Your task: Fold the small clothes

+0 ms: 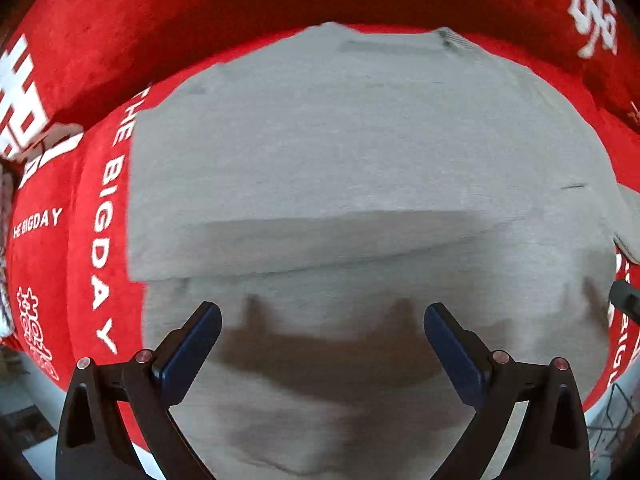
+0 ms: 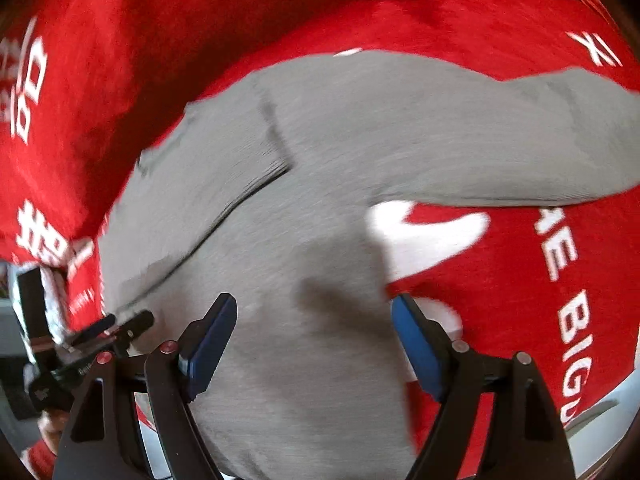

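The gray top (image 1: 360, 152) lies flat on the red cloth (image 1: 100, 240) with white letters. One side is already folded over, and its edge runs across the middle in the left view. In the right view, a sleeve (image 2: 520, 140) still sticks out to the side, lying on the red.

The top looks soft, thin and light. It would bend and wrinkle easily, and it should not slip much on the fuzzy red cloth. A good place to pinch it is likely at an edge or corner, such as the sleeve's end or the bottom hem.

The left gripper (image 1: 322, 334) hangs over the top with its jaws wide apart, holding nothing. The right gripper (image 2: 314, 330) is apart too, empty, above the top's side edge.
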Demonstrator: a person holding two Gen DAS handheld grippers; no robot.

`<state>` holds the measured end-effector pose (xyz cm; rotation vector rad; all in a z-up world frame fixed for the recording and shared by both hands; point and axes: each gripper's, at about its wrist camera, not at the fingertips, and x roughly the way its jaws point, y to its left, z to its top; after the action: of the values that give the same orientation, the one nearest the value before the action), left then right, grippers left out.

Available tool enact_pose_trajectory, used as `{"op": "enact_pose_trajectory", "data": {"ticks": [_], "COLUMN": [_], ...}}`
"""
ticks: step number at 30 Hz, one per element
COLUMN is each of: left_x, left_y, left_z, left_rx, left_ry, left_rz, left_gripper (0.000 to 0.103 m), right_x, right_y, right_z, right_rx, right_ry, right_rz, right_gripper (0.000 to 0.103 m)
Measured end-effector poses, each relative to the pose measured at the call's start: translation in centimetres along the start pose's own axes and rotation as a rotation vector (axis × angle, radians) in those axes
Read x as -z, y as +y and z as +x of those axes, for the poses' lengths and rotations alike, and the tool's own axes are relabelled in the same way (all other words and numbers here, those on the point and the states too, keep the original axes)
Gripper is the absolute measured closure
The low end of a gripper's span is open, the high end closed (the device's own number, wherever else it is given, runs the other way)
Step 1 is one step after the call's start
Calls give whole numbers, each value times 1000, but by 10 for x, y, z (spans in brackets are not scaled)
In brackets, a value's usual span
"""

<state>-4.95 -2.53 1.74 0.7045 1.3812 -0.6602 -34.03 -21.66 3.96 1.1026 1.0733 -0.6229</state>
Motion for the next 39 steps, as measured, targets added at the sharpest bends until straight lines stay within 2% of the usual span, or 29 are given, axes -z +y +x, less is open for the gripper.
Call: {"op": "enact_pose_trajectory", "data": {"ticks": [3,6,11,16,24,32,34,35,36,39], "left_x": [-7,-13,-23,-33,-44,-49,-49,-49,-49,-46], "left_y": [-22,-45,-81,-104,-135,-151,-146,-146,-143,-128], "left_z": [-5,-7,-6,-4,0,-1,0,0,1,-1], "left_rx": [44,62,89,109,125,147,149,150,152,155], "left_ry": [-10,-22,-23,-23,-27,-36,-34,-33,-31,-30], "left_rz": [25,56,103,121,135,96,82,74,65,47], "left_gripper": [1,1,1,1,1,1,1,1,1,1], "right_x": [-8,-17,-24,-22,-48,-56,-54,-52,-51,-47], "right_y": [-44,-91,-167,-231,-262,-265,-268,-270,-273,-274], "right_z": [-13,-25,-50,-55,-53,-50,-46,-43,-39,-36], "right_rx": [-62,-33,-92,-235,-401,-455,-466,-470,-474,-494], "right_ry": [-32,-63,-168,-250,-327,-351,-336,-327,-312,-326], "right_rz": [129,239,433,679,784,813,859,877,904,914], "right_gripper": [20,20,20,20,20,20,39,72,92,93]}}
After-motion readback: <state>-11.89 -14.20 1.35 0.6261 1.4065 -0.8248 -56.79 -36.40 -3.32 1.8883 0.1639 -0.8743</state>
